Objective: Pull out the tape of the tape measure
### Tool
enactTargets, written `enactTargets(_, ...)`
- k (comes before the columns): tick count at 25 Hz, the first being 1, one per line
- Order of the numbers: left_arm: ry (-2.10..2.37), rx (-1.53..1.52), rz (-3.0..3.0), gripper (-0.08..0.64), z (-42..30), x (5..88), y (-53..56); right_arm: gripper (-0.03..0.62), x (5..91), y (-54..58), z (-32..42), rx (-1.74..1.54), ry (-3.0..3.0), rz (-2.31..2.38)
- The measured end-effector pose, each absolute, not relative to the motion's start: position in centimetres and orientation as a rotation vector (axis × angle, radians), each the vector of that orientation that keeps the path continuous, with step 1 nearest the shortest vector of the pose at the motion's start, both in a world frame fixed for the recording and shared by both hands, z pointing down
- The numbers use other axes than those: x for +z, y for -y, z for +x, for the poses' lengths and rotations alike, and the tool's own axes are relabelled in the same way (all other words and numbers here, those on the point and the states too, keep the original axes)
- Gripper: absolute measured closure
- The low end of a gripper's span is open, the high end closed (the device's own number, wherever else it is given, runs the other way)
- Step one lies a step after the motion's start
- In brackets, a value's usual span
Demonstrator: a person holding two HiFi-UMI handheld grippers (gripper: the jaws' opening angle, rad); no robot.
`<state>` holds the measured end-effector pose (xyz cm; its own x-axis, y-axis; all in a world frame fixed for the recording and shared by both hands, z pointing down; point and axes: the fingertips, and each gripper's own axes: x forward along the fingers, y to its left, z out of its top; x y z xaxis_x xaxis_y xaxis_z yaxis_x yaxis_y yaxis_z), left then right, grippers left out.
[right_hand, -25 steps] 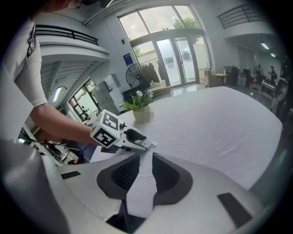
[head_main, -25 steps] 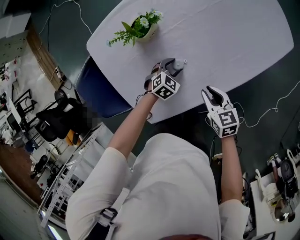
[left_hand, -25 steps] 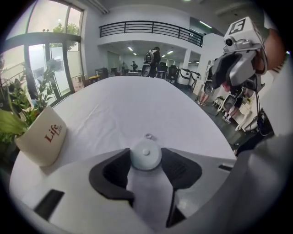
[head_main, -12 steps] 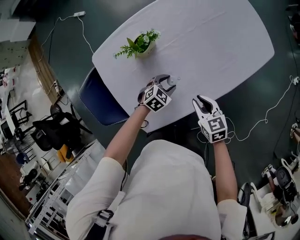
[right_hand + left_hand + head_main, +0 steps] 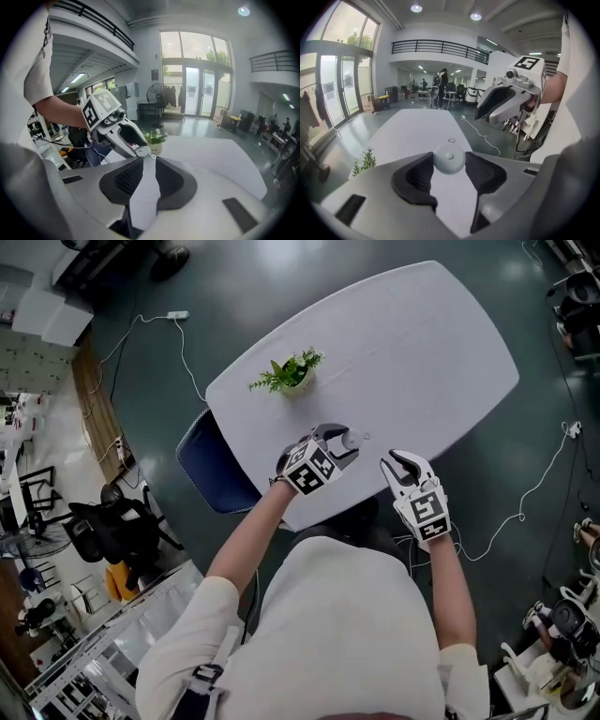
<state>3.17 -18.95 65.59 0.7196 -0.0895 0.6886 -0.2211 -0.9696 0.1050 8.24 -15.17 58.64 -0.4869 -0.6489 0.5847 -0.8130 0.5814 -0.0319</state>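
A small round white tape measure (image 5: 449, 159) sits between the pads of my left gripper (image 5: 449, 162), which is shut on it and holds it above the white table (image 5: 422, 343). Those jaws have just been closing on it. In the head view the tape measure (image 5: 352, 439) shows at the tip of the left gripper (image 5: 341, 442), with a small pull ring (image 5: 367, 436) just beyond it. My right gripper (image 5: 401, 466) hangs a little to the right, near the table's front edge, open and empty. The right gripper view shows its jaws (image 5: 144, 166) pointing toward the left gripper's tip (image 5: 142, 151).
A potted green plant (image 5: 291, 373) stands on the table's left part. A blue chair (image 5: 211, 460) sits at the table's near left edge. White cables (image 5: 525, 512) run over the dark floor. Racks and chairs crowd the far left.
Both grippers have risen from the table, the left one carrying the tape measure up with it. The table looks smaller and farther below.
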Motion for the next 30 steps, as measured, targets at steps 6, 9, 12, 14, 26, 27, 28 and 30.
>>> enactTargets(6, 0.207, 0.964, 2.784, 0.344, 4.5, 58.9, 17.1, 0.491, 53.9, 14.6, 8.3, 0.199, 2.306, 1.05)
enactTargets(9, 0.187, 0.943, 2.8, 0.344, 5.2, 55.8, 15.9, 0.491, 51.8, 14.4, 8.8, 0.088, 2.297, 1.005)
enactTargets(12, 0.184, 0.942, 2.815, 0.344, 5.9, 53.5, 14.6, 0.491, 50.2, 13.8, 9.1, -0.016, 2.288, 0.924)
enactTargets(14, 0.202, 0.952, 2.829, 0.344, 6.2, 52.5, 13.9, 0.491, 49.4, 13.3, 9.1, -0.081, 2.28, 0.858)
enactTargets(26, 0.327, 0.97, 2.836, 0.343, 7.3, 48.1, 13.6, 0.503, 47.3, 12.4, 9.4, -0.391, 2.243, 0.604)
enactTargets(27, 0.336, 0.971, 2.836, 0.343, 7.3, 47.9, 13.6, 0.503, 47.2, 12.4, 9.3, -0.42, 2.233, 0.593)
enactTargets(28, 0.342, 0.97, 2.835, 0.344, 7.3, 47.7, 13.7, 0.503, 47.0, 12.6, 9.4, -0.446, 2.225, 0.586)
enactTargets(30, 0.35, 0.965, 2.837, 0.343, 7.4, 47.3, 13.8, 0.504, 46.7, 13.0, 9.4, -0.489, 2.213, 0.578)
